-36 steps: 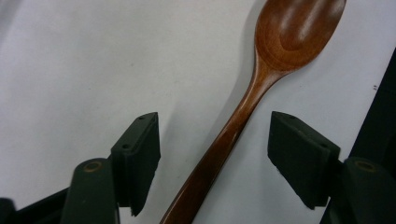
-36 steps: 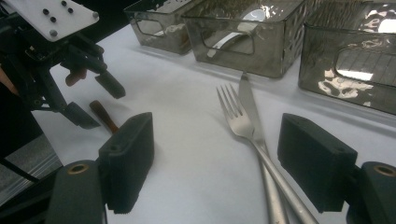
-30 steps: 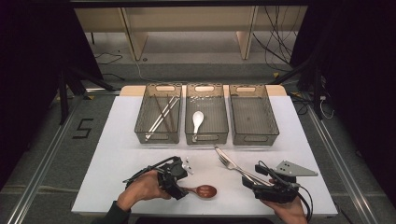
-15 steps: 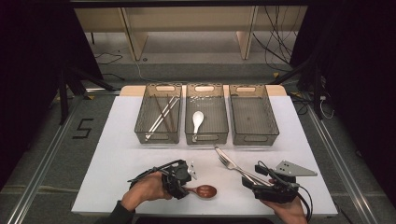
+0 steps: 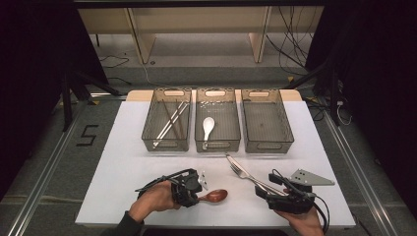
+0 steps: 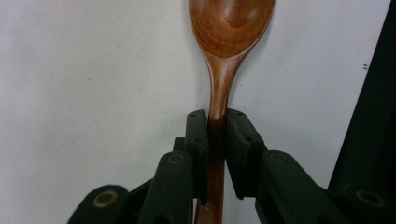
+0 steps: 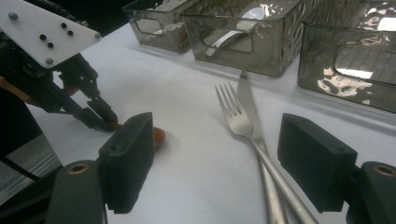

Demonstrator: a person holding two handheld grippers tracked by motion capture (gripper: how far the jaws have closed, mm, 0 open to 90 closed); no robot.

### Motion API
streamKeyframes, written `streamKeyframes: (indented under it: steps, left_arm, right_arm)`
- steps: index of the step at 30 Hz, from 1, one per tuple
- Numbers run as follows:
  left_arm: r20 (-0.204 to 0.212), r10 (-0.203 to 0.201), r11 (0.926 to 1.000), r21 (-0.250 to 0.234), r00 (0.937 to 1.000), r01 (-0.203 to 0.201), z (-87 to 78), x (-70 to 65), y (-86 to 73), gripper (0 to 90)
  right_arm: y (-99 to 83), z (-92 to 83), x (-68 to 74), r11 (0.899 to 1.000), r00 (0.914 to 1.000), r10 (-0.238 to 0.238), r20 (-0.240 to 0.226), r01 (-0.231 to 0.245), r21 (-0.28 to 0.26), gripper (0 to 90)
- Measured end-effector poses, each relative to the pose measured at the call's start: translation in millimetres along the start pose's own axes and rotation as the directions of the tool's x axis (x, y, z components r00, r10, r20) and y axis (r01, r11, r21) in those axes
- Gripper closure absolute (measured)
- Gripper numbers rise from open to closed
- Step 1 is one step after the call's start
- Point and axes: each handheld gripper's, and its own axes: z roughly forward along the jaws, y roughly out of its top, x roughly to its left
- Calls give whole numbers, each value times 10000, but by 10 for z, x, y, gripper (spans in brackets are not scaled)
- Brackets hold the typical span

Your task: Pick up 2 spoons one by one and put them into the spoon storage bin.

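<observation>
Wooden spoon (image 6: 223,70) handle is pinched between pads of left gripper (image 6: 217,126), jaws just closed onto it; spoon lies flat near table (image 5: 123,162) front edge, bowl pointing right. Right gripper (image 7: 224,158), jaws wide apart w/ nothing gripped, straddles fork (image 7: 243,126) and knife (image 7: 250,105) near front-right corner.
</observation>
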Motion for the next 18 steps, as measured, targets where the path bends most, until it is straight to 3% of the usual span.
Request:
streamKeyframes:
  steps: [8, 18]
  left_arm:
    - [-84, -171, 9998, -111, 9998, 170, -3, 10, -3, 804]
    - [-271, -1271, 9899, -666, 9915, 1251, -75, 112, -48, 806]
  right_arm:
    - [1, -5, 2, 10000, 10000, -13, 4, 13, -28, 282]
    - [-1, -8, 2, 10000, 10000, -1, 13, 1, -22, 281]
